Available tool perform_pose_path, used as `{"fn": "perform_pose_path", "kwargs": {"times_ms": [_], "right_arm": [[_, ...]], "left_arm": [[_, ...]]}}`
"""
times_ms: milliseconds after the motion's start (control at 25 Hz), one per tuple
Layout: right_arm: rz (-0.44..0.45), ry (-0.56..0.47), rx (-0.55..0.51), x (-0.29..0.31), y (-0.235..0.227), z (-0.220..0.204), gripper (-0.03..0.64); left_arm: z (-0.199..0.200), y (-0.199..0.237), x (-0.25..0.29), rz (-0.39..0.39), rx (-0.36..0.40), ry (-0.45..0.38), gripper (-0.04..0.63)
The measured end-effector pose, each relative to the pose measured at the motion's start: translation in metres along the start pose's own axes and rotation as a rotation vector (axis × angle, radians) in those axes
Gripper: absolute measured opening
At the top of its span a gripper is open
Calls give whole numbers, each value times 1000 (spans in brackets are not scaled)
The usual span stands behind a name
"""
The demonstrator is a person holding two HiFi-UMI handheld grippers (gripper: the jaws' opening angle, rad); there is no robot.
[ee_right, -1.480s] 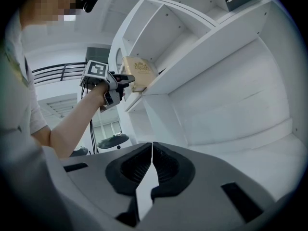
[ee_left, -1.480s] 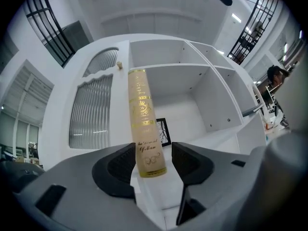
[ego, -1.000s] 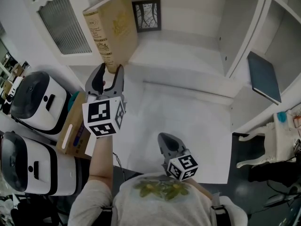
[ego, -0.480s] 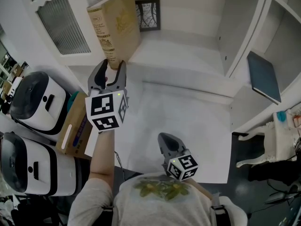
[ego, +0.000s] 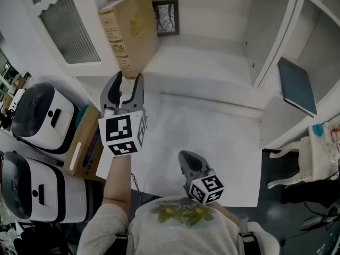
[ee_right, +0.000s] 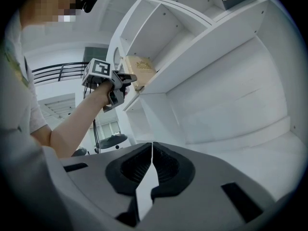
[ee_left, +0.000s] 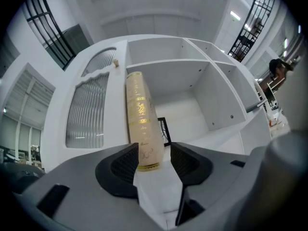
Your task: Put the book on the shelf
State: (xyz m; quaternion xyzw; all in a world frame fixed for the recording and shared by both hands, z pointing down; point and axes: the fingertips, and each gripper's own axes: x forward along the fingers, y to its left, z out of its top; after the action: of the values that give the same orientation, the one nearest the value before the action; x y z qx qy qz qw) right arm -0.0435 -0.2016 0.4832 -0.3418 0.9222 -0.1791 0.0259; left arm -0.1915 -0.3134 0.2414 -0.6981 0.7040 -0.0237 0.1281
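Note:
A thick tan book (ego: 130, 31) with gold print on its spine is held up in front of the white shelf unit (ego: 207, 57). My left gripper (ego: 126, 81) is shut on the book's lower corner. In the left gripper view the book (ee_left: 139, 124) rises nearly upright from between the jaws of my left gripper (ee_left: 153, 158), with the open shelf compartment (ee_left: 192, 88) behind it. My right gripper (ego: 187, 161) is shut on nothing and sits low, close to my torso. From the right gripper (ee_right: 152, 153) view, the book (ee_right: 139, 69) is at the shelf's edge.
A small framed picture (ego: 166, 17) leans at the back of the compartment. A dark flat book (ego: 297, 86) lies in the shelf section to the right. Two white appliances (ego: 37, 110) and a cardboard box (ego: 85, 142) stand at the left. A white table (ego: 212, 142) lies below.
My left gripper has carried the book a little to the right and toward the shelf. The right gripper has not moved.

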Motion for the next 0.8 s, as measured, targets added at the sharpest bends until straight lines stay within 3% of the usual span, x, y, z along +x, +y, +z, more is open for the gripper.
{"fn": "perform_pose_path", "kwargs": {"times_ms": [120,240,280,360,800], "right_arm": [[-2,0,4,1,-1,0,31],[4,-4,2,3,0,0,31],[6,-6,1,3,1,0,31],[8,-4,0,3,1,0,31],[9,4,5,2,0,-2,31]], "left_arm": [[9,-14,-11,-19,50,-27,224],[5,-14,-13,-12,51,-15,219],[1,-11,-12,3,42,-4,191],[-8,-3,-11,32,19,21,58],[-21,-2,8,2,-79,64,35]]}}
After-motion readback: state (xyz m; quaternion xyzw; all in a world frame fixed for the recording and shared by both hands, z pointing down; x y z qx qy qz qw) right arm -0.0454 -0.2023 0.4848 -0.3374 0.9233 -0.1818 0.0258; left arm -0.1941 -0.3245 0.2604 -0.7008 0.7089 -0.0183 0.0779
